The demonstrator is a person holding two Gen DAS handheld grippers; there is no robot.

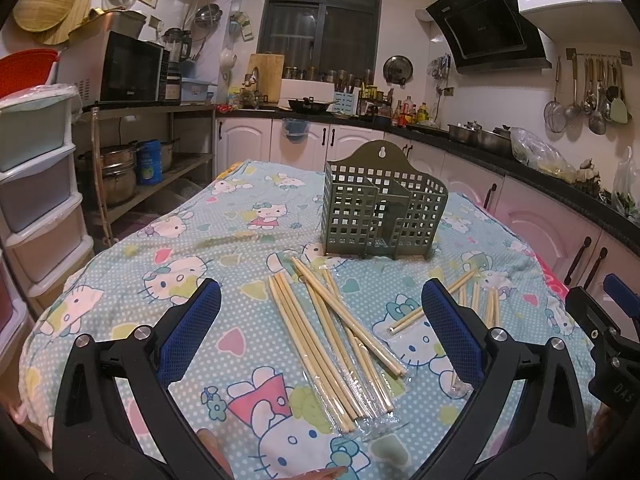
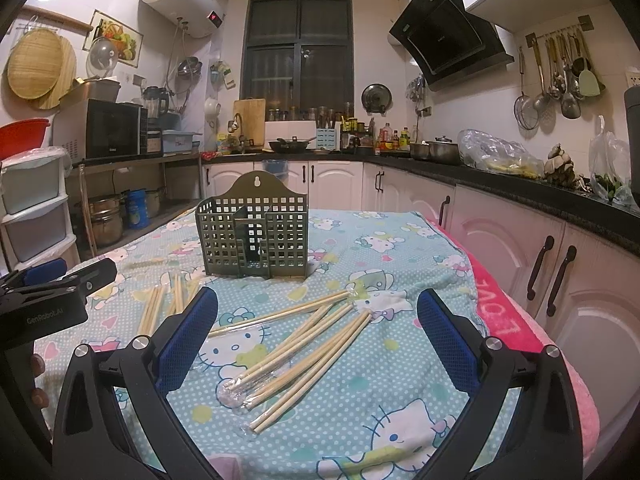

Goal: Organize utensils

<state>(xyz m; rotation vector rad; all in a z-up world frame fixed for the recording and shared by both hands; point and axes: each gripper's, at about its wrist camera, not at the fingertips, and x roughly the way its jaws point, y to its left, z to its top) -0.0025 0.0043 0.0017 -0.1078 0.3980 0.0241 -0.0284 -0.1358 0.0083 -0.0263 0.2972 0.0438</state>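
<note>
A green perforated utensil holder (image 1: 384, 208) (image 2: 254, 236) stands upright on the table, empty as far as I can see. Several wrapped pairs of wooden chopsticks (image 1: 332, 344) lie loose in front of it, between the fingers of my left gripper (image 1: 320, 320), which is open above them. A second group of chopsticks (image 2: 296, 354) lies fanned out under my right gripper (image 2: 318, 324), also open and holding nothing. The right gripper's body (image 1: 608, 332) shows at the right edge of the left wrist view; the left gripper's body (image 2: 48, 292) shows at the left edge of the right wrist view.
The table wears a blue cartoon-cat cloth (image 1: 224, 232) with a pink towel (image 2: 516, 320) along its right side. White cabinets (image 2: 520, 240) and a dark counter run behind and to the right. Plastic drawers (image 1: 36, 184) and a metal rack (image 1: 152, 160) stand left.
</note>
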